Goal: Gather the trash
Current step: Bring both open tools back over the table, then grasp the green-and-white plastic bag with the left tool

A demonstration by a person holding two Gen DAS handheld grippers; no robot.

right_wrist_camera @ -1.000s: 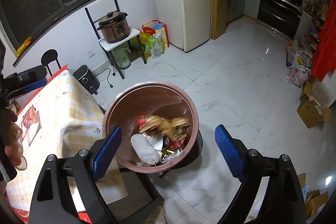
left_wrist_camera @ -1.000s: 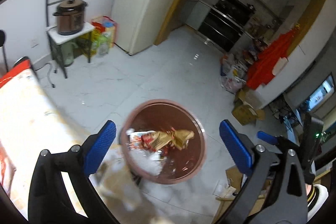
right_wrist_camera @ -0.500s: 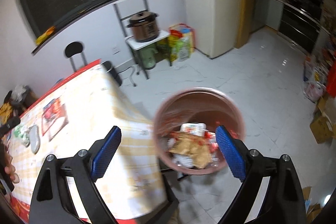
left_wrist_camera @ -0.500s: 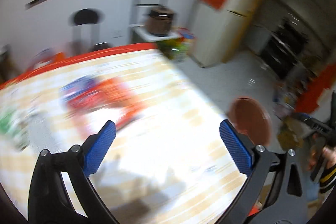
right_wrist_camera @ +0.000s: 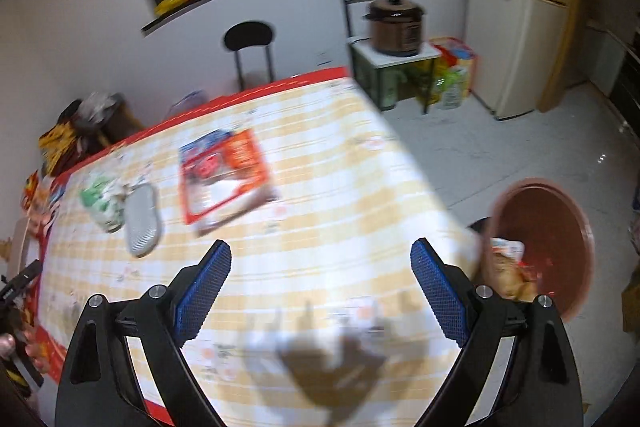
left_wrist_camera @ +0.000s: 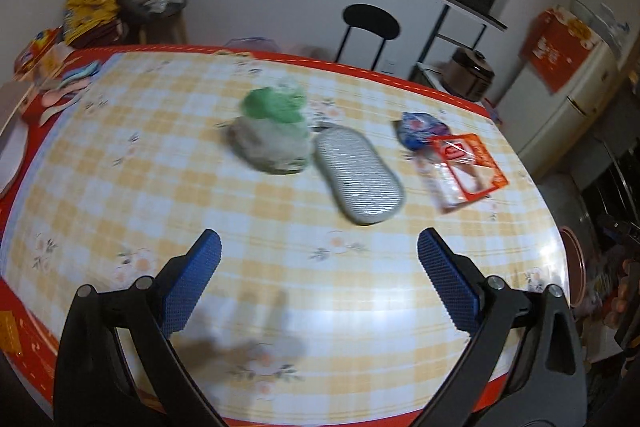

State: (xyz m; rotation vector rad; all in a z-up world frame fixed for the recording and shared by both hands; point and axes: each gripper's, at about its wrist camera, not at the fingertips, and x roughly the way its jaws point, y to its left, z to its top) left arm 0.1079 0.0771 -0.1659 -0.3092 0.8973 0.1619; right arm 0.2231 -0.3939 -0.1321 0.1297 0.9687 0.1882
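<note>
My left gripper (left_wrist_camera: 318, 279) is open and empty above the near part of the yellow checked table (left_wrist_camera: 160, 187). Ahead of it lie a crumpled green and white plastic bag (left_wrist_camera: 274, 131), a grey oval case (left_wrist_camera: 358, 177), a blue wrapper (left_wrist_camera: 420, 125) and an orange and white packet (left_wrist_camera: 466, 167). My right gripper (right_wrist_camera: 320, 285) is open and empty over the table's near right edge. The orange packet (right_wrist_camera: 224, 175), the grey case (right_wrist_camera: 142, 221) and the green bag (right_wrist_camera: 102, 201) lie further back. The brown trash bin (right_wrist_camera: 552, 247) stands on the floor to the right, with wrappers inside.
A black stool (left_wrist_camera: 370, 27) stands behind the table. A rice cooker (right_wrist_camera: 396, 23) sits on a small stand beside a cream fridge (right_wrist_camera: 516, 27). Bags and clothes (left_wrist_camera: 96, 15) pile up at the far left. The bin's rim (left_wrist_camera: 574, 267) shows past the table's right edge.
Both grippers have swung left from above the trash bin to over the table. The left one turned further and now faces the litter on the table. Both stayed open.
</note>
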